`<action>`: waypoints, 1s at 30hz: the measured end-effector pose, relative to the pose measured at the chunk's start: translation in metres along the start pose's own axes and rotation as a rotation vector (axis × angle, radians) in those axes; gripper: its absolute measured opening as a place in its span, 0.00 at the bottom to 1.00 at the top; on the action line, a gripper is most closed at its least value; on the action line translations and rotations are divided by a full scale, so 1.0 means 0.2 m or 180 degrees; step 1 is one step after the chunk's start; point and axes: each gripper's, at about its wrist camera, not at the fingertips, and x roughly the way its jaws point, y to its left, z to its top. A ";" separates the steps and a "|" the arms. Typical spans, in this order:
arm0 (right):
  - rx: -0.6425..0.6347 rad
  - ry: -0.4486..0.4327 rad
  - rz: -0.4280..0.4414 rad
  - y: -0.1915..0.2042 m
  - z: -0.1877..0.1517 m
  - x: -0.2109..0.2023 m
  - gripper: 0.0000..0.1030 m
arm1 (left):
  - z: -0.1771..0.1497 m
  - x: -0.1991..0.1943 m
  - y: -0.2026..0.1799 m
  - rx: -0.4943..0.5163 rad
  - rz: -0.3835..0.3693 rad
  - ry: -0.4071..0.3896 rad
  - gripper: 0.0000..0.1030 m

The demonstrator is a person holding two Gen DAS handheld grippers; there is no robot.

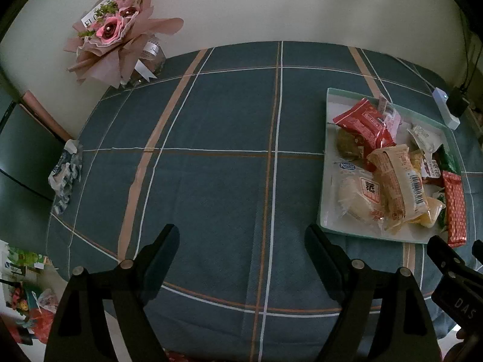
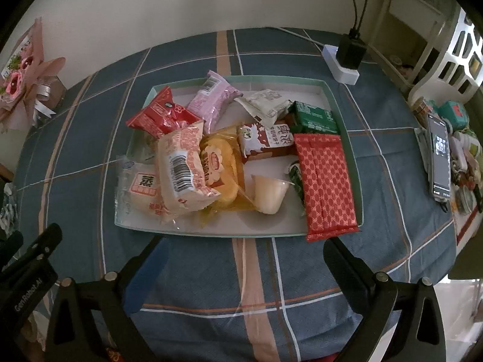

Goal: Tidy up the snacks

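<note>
Both the left gripper [image 1: 241,256] and right gripper [image 2: 244,259] hovered with fingers apart (nothing held). Wrapped snacks filled the tray [image 2: 338,96] on the worktop [image 1: 211,150].

Two handheld black grippers point forward, side by side. The left gripper [image 1: 241,252] has its jaws spread wide with nothing between them. The right gripper [image 2: 241,261] sits just beside it, jaws equally wide apart and likewise holding nothing.
</note>
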 end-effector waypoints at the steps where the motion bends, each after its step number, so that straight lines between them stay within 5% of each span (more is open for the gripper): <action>1: -0.0002 0.0003 -0.0002 0.00 0.00 0.00 1.00 | 0.00 0.00 0.00 0.0000 0.0000 0.0001 0.83; 30: -0.0022 0.0022 -0.0005 0.00 -0.01 0.01 1.00 | 0.00 -0.01 0.01 -0.0029 -0.0028 -0.0073 0.83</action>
